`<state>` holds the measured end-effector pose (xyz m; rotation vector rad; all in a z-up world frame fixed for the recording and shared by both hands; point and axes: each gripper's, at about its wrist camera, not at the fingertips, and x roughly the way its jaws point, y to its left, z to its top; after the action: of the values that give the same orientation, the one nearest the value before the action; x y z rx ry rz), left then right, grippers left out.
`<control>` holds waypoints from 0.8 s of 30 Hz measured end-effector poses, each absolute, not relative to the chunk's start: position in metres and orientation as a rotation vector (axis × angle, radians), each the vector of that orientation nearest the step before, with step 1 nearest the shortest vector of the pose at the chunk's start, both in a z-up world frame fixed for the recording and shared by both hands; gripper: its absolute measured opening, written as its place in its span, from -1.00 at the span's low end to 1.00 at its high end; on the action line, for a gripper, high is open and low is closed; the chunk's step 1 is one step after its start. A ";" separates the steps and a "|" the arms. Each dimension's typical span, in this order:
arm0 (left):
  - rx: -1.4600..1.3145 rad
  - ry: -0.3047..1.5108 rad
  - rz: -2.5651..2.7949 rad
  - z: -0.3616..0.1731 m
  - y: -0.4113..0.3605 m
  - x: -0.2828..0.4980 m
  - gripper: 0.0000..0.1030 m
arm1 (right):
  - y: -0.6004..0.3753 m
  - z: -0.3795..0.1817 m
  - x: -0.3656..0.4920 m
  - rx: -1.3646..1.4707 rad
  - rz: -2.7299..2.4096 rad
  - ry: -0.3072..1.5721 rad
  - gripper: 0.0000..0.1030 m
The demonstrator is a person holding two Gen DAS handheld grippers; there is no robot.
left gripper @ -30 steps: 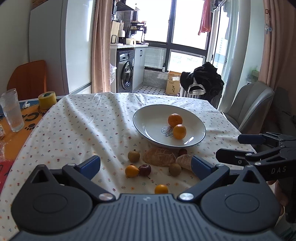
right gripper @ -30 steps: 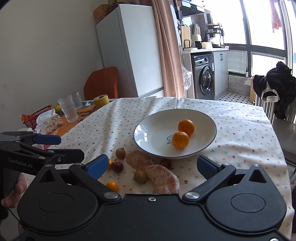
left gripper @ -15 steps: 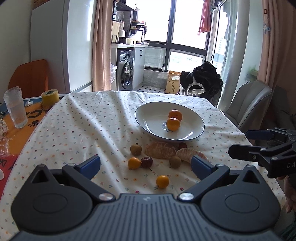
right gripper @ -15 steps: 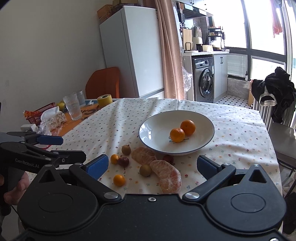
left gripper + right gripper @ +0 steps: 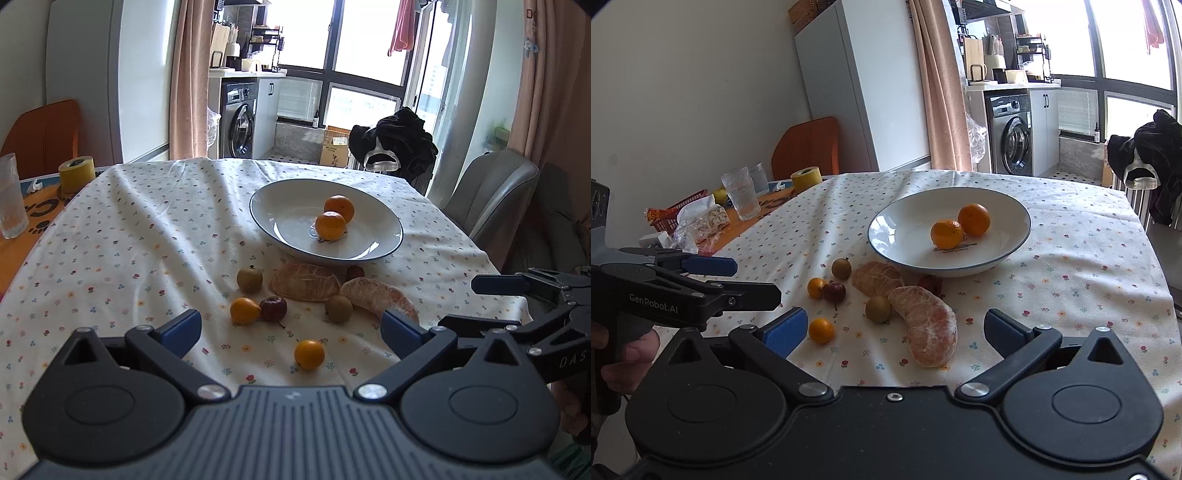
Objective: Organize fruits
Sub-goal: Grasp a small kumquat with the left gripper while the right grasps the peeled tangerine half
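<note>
Left gripper [image 5: 291, 326] wide apart, empty, above table edge. Right gripper [image 5: 895, 326] same, gaping, nothing held. Two oranges [image 5: 947, 233] sit in white bowl [image 5: 905, 236]. Near peeled citrus piece [image 5: 929, 325] lies on tablecloth [image 5: 1071, 266], long axis running toward right gripper. Small fruits [image 5: 309, 353] scattered beside it.

A home's dining and kitchen area is shown: a desk [image 5: 110, 229] draped in a floral tablecloth [image 5: 1071, 258], a washing machine [image 5: 240, 125] built under a counter, a white refrigerator [image 5: 860, 85], curtains [image 5: 942, 85], and clothes [image 5: 400, 37] hung by balcony windows.
</note>
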<state>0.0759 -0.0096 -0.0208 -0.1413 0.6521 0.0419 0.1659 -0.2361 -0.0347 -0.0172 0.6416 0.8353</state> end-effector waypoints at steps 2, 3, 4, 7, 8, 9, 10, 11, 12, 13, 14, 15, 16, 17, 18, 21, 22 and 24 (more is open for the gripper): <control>-0.161 0.662 0.038 -0.026 -0.008 0.081 0.95 | -0.236 -0.042 0.171 -0.011 0.840 0.667 1.00; -0.165 0.666 0.039 -0.030 -0.007 0.084 0.94 | -0.236 -0.045 0.173 -0.010 0.844 0.677 1.00; -0.171 0.670 0.040 -0.033 -0.007 0.085 0.93 | -0.236 -0.047 0.174 -0.013 0.849 0.680 1.00; -0.204 0.695 0.034 -0.041 -0.004 0.090 0.74 | -0.236 -0.051 0.177 -0.036 0.856 0.687 0.98; -0.213 0.703 0.034 -0.043 -0.004 0.091 0.64 | -0.236 -0.051 0.178 -0.039 0.858 0.690 0.97; -0.221 0.711 0.036 -0.045 -0.003 0.092 0.54 | -0.236 -0.052 0.181 -0.039 0.863 0.693 0.96; -0.228 0.715 0.036 -0.046 -0.003 0.093 0.50 | -0.236 -0.052 0.182 -0.036 0.868 0.693 0.94; -0.234 0.720 0.033 -0.047 -0.003 0.093 0.42 | -0.236 -0.052 0.183 -0.033 0.871 0.695 0.92; -0.242 0.728 0.028 -0.049 -0.003 0.094 0.35 | -0.236 -0.053 0.186 -0.031 0.870 0.701 0.90; -0.248 0.737 0.023 -0.051 -0.003 0.095 0.31 | -0.235 -0.056 0.189 -0.031 0.871 0.710 0.87; -0.250 0.744 0.019 -0.052 -0.004 0.096 0.27 | -0.234 -0.057 0.191 -0.034 0.873 0.716 0.84; -0.254 0.752 0.014 -0.054 -0.005 0.097 0.23 | -0.232 -0.059 0.193 -0.039 0.875 0.723 0.81; -0.258 0.759 0.011 -0.056 -0.005 0.099 0.22 | -0.231 -0.061 0.194 -0.040 0.877 0.727 0.74; -0.263 0.767 0.005 -0.058 -0.006 0.100 0.17 | -0.230 -0.062 0.197 -0.039 0.880 0.733 0.70; -0.265 0.772 -0.002 -0.059 -0.007 0.101 0.12 | -0.230 -0.064 0.198 -0.037 0.881 0.739 0.68; -0.271 0.789 -0.005 -0.064 -0.010 0.106 -0.02 | -0.227 -0.066 0.205 -0.036 0.878 0.748 0.62; -0.277 0.794 -0.009 -0.065 -0.010 0.108 -0.06 | -0.226 -0.066 0.206 -0.038 0.876 0.748 0.59; -0.287 0.799 -0.002 -0.067 -0.011 0.110 -0.29 | -0.224 -0.066 0.210 -0.045 0.881 0.749 0.54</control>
<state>0.1101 -0.0110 -0.0674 -0.2868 0.7989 -0.0021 0.2099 -0.2237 -0.0658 -0.0451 0.7489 0.8810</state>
